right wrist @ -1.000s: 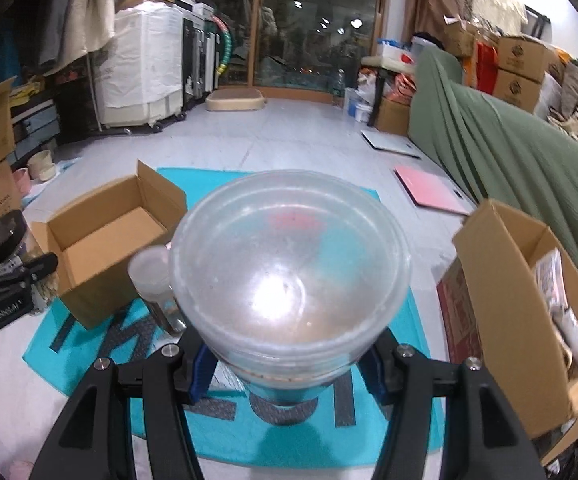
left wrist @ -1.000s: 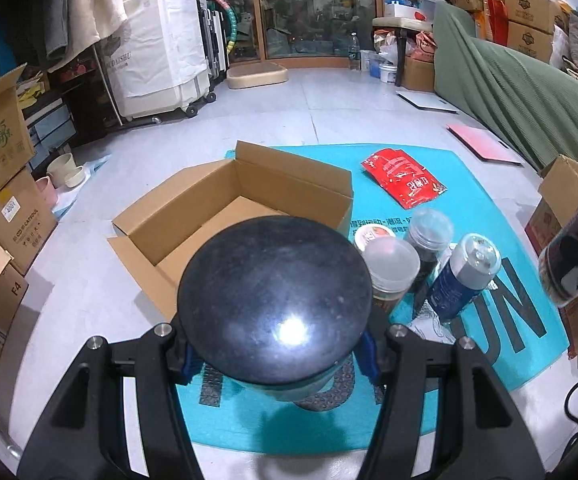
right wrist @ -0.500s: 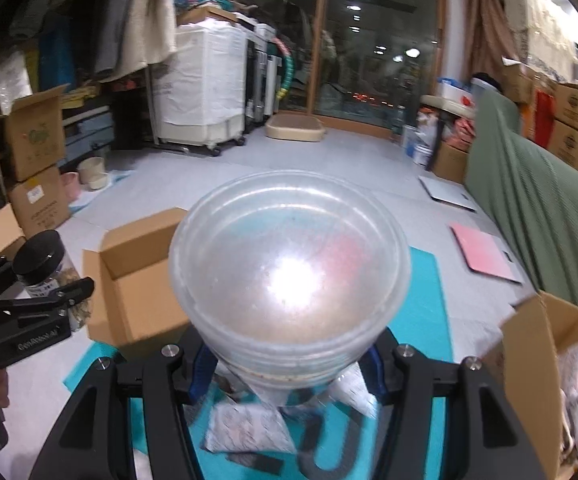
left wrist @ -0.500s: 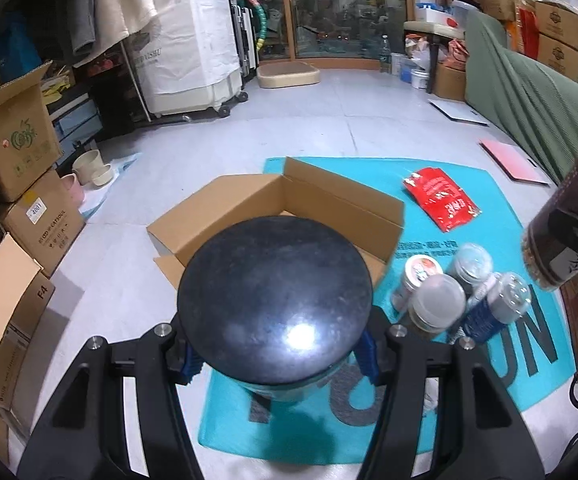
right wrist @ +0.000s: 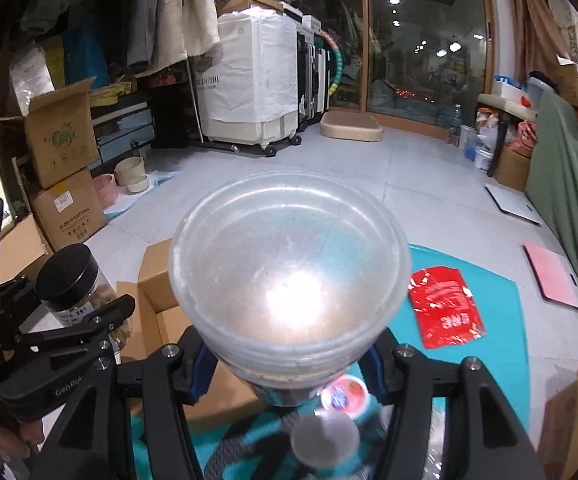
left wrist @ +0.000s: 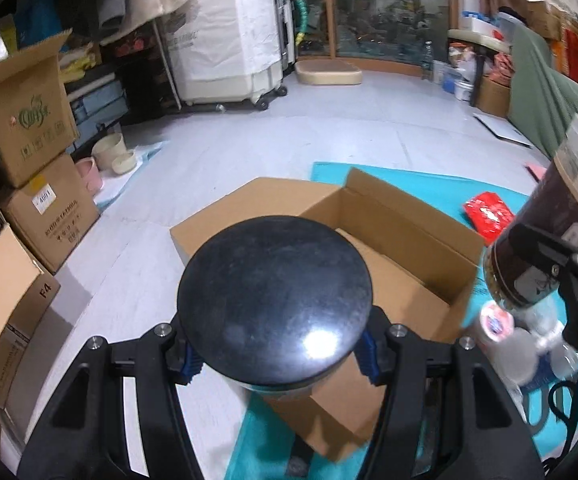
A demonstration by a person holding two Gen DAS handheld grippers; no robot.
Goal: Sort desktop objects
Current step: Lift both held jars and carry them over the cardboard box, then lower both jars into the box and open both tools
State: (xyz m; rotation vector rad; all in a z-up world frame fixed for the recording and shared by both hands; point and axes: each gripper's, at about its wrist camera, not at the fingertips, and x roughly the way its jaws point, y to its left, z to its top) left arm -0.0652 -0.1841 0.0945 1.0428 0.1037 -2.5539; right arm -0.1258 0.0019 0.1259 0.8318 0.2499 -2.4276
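My left gripper (left wrist: 277,360) is shut on a black-lidded jar (left wrist: 275,300) and holds it above the near side of an open cardboard box (left wrist: 389,240). The same jar (right wrist: 69,284) shows at the left of the right wrist view. My right gripper (right wrist: 289,364) is shut on a clear-lidded jar (right wrist: 289,272) with dark contents, held above the teal mat (right wrist: 497,308). That jar (left wrist: 557,216) shows at the right of the left wrist view. A red packet (right wrist: 443,306) lies on the mat. Small jars (right wrist: 343,394) stand below the right gripper.
Stacked cardboard boxes (left wrist: 37,160) line the left wall, with pet bowls (left wrist: 109,156) on the floor beside them. A covered white appliance (right wrist: 253,80) stands at the back. A green sofa (right wrist: 569,184) and a pink board (right wrist: 553,276) lie to the right.
Both grippers have moved left with their jars. The open box now lies under and ahead of the left gripper; the right jar has come closer to the box.
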